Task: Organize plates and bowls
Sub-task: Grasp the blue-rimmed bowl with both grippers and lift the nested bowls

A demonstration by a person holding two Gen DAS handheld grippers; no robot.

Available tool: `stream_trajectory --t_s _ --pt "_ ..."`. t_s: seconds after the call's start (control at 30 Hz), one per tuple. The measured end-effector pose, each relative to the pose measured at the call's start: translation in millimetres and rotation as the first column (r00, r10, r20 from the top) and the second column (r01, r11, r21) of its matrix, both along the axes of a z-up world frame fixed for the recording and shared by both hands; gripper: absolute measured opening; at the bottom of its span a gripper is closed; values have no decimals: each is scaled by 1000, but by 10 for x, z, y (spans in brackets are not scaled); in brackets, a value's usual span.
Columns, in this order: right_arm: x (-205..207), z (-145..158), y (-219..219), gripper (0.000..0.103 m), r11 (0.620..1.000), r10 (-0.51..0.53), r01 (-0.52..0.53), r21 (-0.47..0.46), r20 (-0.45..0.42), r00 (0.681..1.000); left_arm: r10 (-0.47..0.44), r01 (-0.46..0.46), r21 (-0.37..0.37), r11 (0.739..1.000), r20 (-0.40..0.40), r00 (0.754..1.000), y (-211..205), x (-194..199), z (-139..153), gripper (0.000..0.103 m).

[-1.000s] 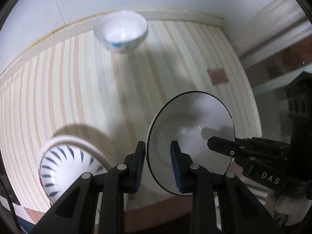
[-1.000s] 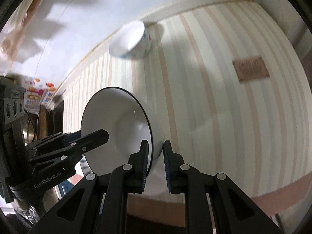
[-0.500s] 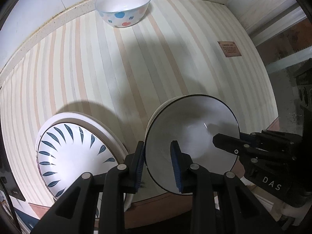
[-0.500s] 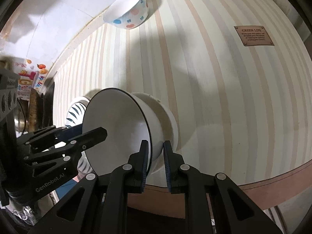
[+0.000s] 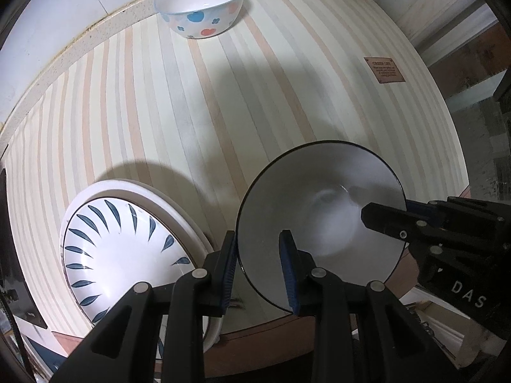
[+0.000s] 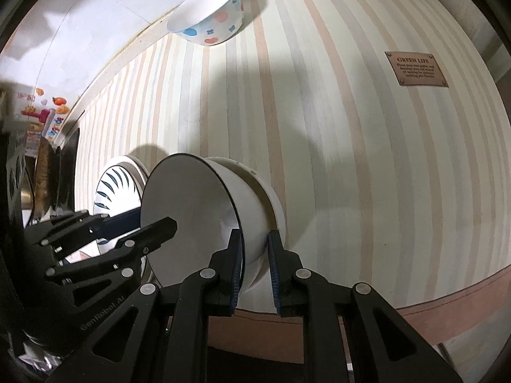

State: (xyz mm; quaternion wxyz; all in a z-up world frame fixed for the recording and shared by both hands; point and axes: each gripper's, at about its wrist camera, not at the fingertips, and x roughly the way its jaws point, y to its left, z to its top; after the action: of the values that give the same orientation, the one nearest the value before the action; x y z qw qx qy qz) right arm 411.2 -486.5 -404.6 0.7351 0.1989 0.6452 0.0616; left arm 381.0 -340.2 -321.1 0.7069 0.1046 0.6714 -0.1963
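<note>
Left gripper [image 5: 258, 266] astride rim of black-rimmed white bowl [image 5: 319, 223]; one blue pad inside bowl, other outside, rim between them. Right gripper [image 5: 388, 215] enters from right, fingers straddling opposite rim of same bowl. Bowl at near edge of striped tabletop [image 5: 223, 102]. Leaf-patterned plate [image 5: 121, 255] lower left, seated on plain white plate [image 5: 166, 196], just beside bowl. Spotted bowl [image 5: 201, 6] far back against wall edge, well apart. Brown label [image 5: 385, 69] on tabletop, right.
</note>
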Motion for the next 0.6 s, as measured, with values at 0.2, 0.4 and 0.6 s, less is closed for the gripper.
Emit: stream_trajectory --t_s 0.2,0.4,0.6 --pt "2 22 3 20 999 17 -17 -28 -4 1000 -2 2 -4 1000 0 1000 -17 -6 5 24" --pt "-3 41 -35 20 1000 14 -14 -12 -5 1000 -1 1 -11 1000 -4 1000 -12 5 24 24" --pt "-35 114 -102 20 1000 -5 5 23 2 1000 7 -6 -40 999 19 1000 82 22 223 24"
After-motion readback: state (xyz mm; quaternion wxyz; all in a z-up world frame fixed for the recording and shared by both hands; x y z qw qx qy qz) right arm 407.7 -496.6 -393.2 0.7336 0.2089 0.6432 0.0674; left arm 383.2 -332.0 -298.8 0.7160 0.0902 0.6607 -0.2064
